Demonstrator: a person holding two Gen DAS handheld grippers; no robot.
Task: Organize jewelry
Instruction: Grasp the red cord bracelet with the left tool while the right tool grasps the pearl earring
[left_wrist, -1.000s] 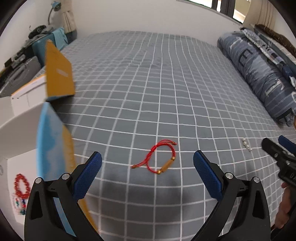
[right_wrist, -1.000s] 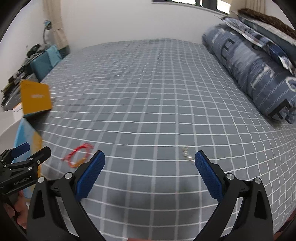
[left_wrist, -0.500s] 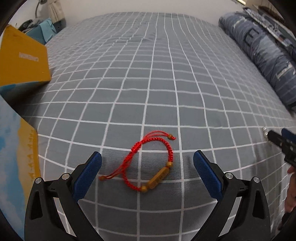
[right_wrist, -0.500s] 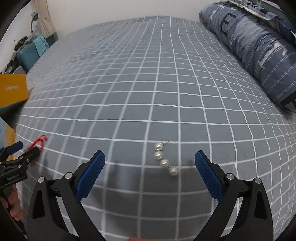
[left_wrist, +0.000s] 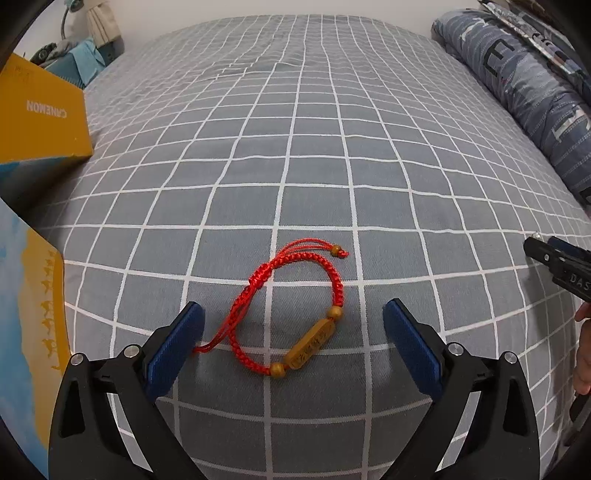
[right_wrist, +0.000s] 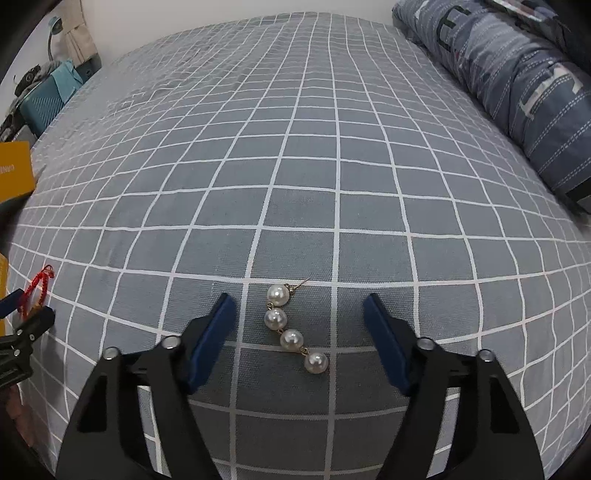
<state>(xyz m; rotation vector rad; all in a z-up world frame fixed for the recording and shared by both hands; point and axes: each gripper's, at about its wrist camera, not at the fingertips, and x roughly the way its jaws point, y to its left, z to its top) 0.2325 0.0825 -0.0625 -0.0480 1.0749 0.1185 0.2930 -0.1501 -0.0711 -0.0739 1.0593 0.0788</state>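
A red cord bracelet (left_wrist: 291, 306) with a long wooden bead lies on the grey checked bedspread (left_wrist: 314, 147). My left gripper (left_wrist: 293, 347) is open and low over it, with the bracelet between its blue pads. A pearl drop earring (right_wrist: 293, 328) lies on the bedspread in the right wrist view. My right gripper (right_wrist: 299, 339) is open, with the earring between its pads. The bracelet shows small at the left of the right wrist view (right_wrist: 38, 291).
An open yellow and blue box (left_wrist: 40, 122) stands at the left bed edge, its lid (left_wrist: 33, 325) close to my left gripper. A rolled blue duvet (left_wrist: 524, 92) lies along the right side. Clutter stands beyond the bed's far left corner.
Both grippers have moved forward and down to the bedspread. The bracelet and the earring now lie between their open pads. The right gripper's jaws look slightly narrower.
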